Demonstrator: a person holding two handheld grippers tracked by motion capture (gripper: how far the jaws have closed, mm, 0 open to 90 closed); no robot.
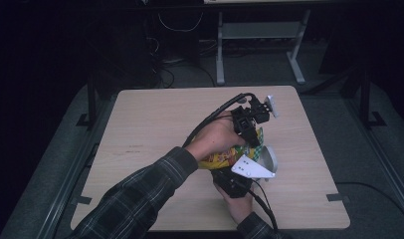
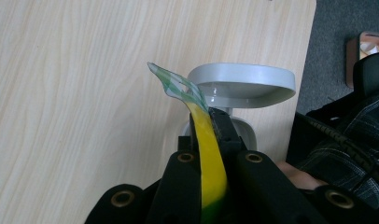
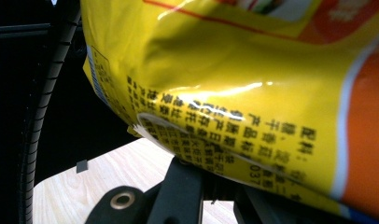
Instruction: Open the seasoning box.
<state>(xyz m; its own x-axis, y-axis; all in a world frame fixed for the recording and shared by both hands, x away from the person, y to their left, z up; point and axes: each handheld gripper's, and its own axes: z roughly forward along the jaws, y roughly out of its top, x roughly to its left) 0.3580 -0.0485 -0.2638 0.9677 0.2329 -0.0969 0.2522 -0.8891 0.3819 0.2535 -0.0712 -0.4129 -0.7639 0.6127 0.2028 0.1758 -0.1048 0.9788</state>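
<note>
Pale wood table [image 1: 155, 119] (dark room) bears a grey bowl [image 1: 269, 158]; left gripper [image 1: 251, 133], apparently right gripper [image 1: 238, 175], clamp the yellow bag [image 1: 221, 159].

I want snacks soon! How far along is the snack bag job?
Done: both grippers have the yellow snack bag lifted over the table. In hand: the left gripper pinches its green-checked top edge, the right gripper clamps the other end. Left: opening it; the grey bowl looks empty.

hidden: right gripper [image 3: 204, 196] fingers behind yellow bag [image 3: 253, 84] | bag print blurred
</note>
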